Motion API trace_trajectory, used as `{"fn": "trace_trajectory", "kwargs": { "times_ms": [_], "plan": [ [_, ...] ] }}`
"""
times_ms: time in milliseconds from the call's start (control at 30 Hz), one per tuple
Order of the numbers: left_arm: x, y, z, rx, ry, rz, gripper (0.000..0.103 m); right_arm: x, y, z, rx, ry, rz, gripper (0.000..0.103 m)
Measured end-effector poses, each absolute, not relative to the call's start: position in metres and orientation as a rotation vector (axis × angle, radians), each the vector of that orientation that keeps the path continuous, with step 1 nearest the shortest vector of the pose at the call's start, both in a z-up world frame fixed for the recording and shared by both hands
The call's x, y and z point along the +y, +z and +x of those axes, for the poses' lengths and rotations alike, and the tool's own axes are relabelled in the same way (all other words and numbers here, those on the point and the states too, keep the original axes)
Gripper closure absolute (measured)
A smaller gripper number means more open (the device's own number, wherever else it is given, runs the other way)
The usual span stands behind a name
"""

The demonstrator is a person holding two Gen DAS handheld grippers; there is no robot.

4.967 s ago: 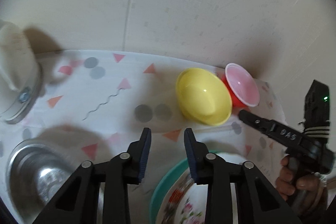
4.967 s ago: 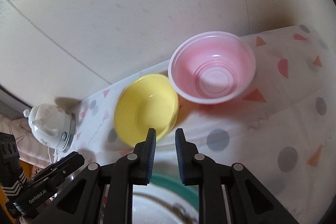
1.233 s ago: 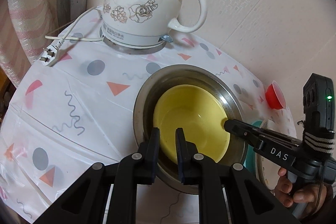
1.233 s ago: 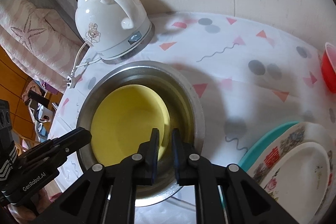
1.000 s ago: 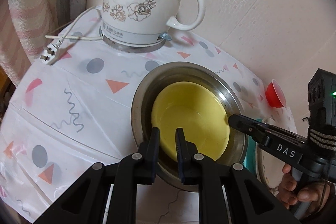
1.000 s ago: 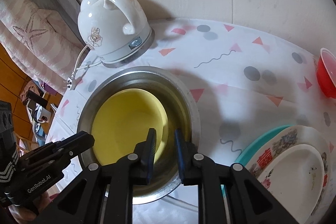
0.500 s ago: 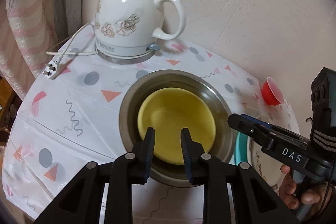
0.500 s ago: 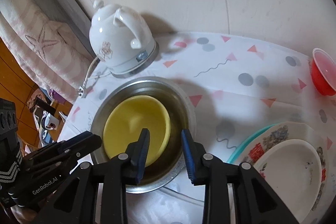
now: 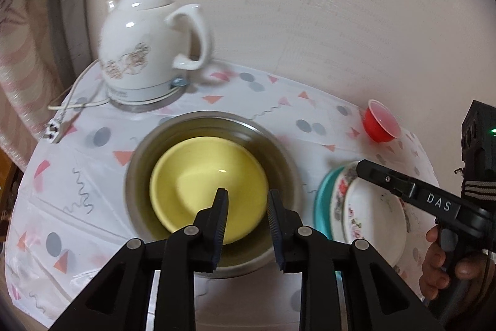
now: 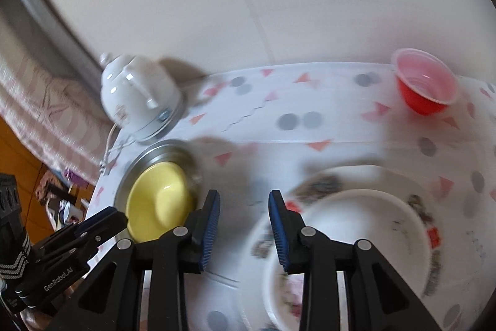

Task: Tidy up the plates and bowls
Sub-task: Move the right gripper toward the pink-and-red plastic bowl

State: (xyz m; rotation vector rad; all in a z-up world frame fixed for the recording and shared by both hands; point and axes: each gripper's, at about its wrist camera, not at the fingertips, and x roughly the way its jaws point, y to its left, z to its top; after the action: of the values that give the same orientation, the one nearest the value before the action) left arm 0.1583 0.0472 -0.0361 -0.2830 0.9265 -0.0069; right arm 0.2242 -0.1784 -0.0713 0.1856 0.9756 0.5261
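Observation:
A yellow bowl (image 9: 204, 182) (image 10: 155, 203) lies nested inside a steel bowl (image 9: 214, 117) (image 10: 161, 147). My left gripper (image 9: 247, 197) hovers above the yellow bowl's near rim, open, with nothing between its fingers. My right gripper (image 10: 244, 200) is also open and empty, over bare tablecloth between the steel bowl and a stack of plates. That stack has a white bowl (image 9: 372, 207) (image 10: 356, 222) on a floral plate (image 10: 325, 180) and a teal plate (image 9: 321, 200). A small red bowl (image 9: 379, 121) (image 10: 424, 89) stands alone at the far right.
A white floral kettle (image 9: 148, 51) (image 10: 139, 92) with its cord and plug sits at the back left by the wall. The round table's cloth (image 9: 77, 176) drops off at the left and front. A hand (image 9: 440, 266) holds the right gripper's handle.
Both grippers let go of the yellow bowl's rim, opened and drew back upward, leaving it in the steel bowl. The right gripper swung right toward the plates.

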Motion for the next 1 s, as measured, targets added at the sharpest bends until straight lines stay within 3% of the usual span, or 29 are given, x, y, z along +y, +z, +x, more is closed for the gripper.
{"fn": "trace_trajectory", "kwargs": {
  "times_ms": [433,733,1000],
  "plan": [
    [-0.014,-0.035,0.178,0.961,-0.112,-0.222,0.07,-0.267,-0.079,0.233,0.978,0.338,0.327,0.063],
    [-0.041,-0.038,0.205,0.993,-0.146,-0.227,0.069,-0.326,-0.082,0.239,0.968,0.226,0.41,0.062],
    [-0.066,-0.039,0.234,1.018,-0.162,-0.213,0.063,-0.376,-0.078,0.261,0.938,0.165,0.474,0.062]
  ]
}}
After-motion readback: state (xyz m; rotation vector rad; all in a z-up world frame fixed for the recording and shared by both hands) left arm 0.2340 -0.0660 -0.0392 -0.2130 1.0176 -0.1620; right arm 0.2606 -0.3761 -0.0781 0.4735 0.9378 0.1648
